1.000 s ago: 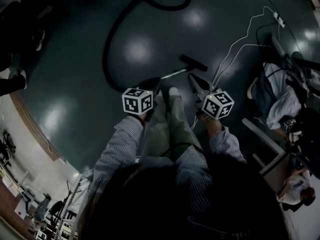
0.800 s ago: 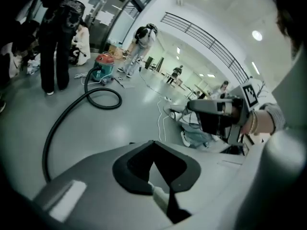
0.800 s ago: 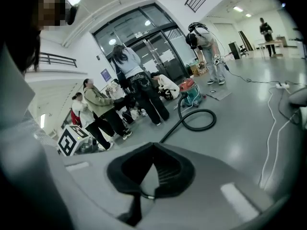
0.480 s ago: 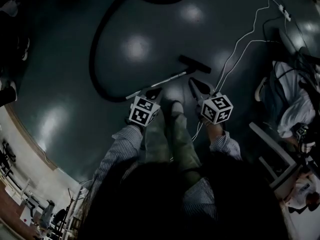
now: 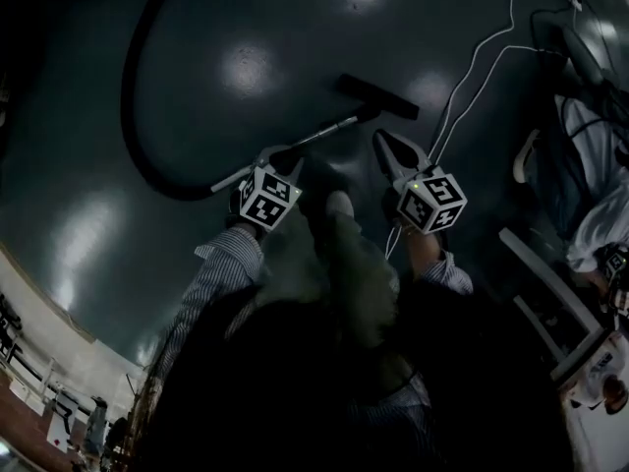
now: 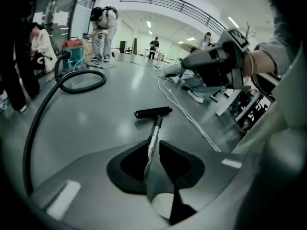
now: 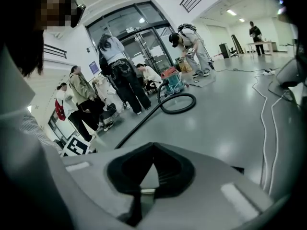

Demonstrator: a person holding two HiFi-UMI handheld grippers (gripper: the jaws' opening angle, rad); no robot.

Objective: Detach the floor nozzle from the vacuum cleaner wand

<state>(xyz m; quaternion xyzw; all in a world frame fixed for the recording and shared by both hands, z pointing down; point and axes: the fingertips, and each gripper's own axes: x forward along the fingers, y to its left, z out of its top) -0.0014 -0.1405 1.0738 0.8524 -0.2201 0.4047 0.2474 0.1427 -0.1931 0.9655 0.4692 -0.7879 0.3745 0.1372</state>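
Both empty: my left hand-held gripper (image 6: 152,146), jaws just opening slightly, lines up with the wand (image 6: 154,134); my right hand-held gripper (image 7: 152,146) is closed.

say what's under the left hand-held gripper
The wand, leading to the floor nozzle; its near end is covered. The left hand-held gripper has just been opening around it.

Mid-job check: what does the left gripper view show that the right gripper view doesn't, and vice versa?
Only the left gripper view shows the black bar-shaped floor nozzle on its silver metal wand, lying on the grey floor, and the right gripper hovering beyond it. Only the right gripper view shows the glass entrance doors and a group of people standing near them. Both show the long black hose, the red-and-teal vacuum canister and white cables on that floor.
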